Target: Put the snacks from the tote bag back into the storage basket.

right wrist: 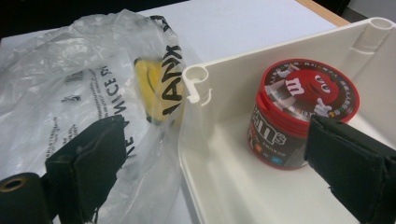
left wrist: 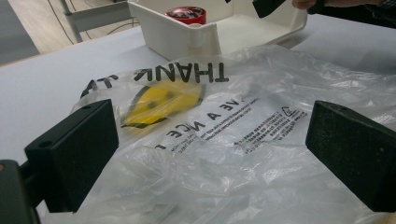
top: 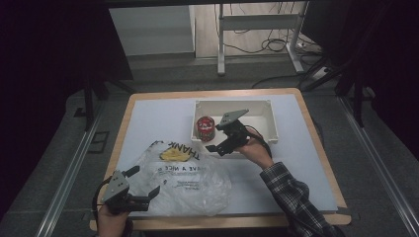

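Our right claw (top: 223,137) gapes empty at the white plastic bin's (top: 269,129) near corner; the red-lidded round candy tub (top: 204,128) sits just inside, nearer than our open left claw (top: 142,185).

The clear plastic bag (top: 185,175) lies crumpled and flat in the lower middle of the high view, spread loosely on the white counter. Black lettering reading "THANK" and "HAVE A NICE" shows on it upside down, with a yellow smiley face (top: 174,154) printed near its upper edge. Its upper rim touches the near left corner of the white bin.

The M&M's candy tub (top: 204,128) stands upright at centre frame, in the left end of the white rectangular bin (top: 262,129). It is a short round canister with a red lid bearing the red character, and a dark brown printed wall.
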The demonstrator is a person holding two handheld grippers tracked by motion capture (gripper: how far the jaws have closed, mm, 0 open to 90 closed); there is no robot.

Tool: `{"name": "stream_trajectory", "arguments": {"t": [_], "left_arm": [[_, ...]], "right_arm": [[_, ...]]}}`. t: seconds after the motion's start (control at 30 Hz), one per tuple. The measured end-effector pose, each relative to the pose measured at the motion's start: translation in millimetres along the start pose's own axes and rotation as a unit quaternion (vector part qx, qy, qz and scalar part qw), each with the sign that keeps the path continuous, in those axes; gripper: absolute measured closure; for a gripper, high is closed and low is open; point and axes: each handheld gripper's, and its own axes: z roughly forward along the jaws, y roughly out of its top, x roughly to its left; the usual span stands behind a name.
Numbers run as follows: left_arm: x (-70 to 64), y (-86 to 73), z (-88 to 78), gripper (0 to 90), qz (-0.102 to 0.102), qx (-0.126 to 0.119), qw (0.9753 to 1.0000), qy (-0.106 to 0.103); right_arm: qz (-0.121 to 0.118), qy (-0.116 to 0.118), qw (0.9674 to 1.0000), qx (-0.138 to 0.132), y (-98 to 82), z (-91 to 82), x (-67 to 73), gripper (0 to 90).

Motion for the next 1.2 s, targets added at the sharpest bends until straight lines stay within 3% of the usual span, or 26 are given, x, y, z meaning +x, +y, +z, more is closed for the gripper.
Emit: {"name": "stream_trajectory", "arguments": {"t": [0.87, 1.2], "left_arm": [[0.9, 0.0, -1.5, 2.2, -0.005, -0.005, 1.0, 0.001], [0.5, 0.1, -1.2, 2.1, -0.005, -0.006, 1.0, 0.0]], "right_arm": [[0.021, -0.005, 0.9997, -0.008, -21.4, -24.5, 7.8, 5.7], [0.017, -0.01, 0.9998, -0.002, -30.0, -34.2, 14.5, 5.1]]}}
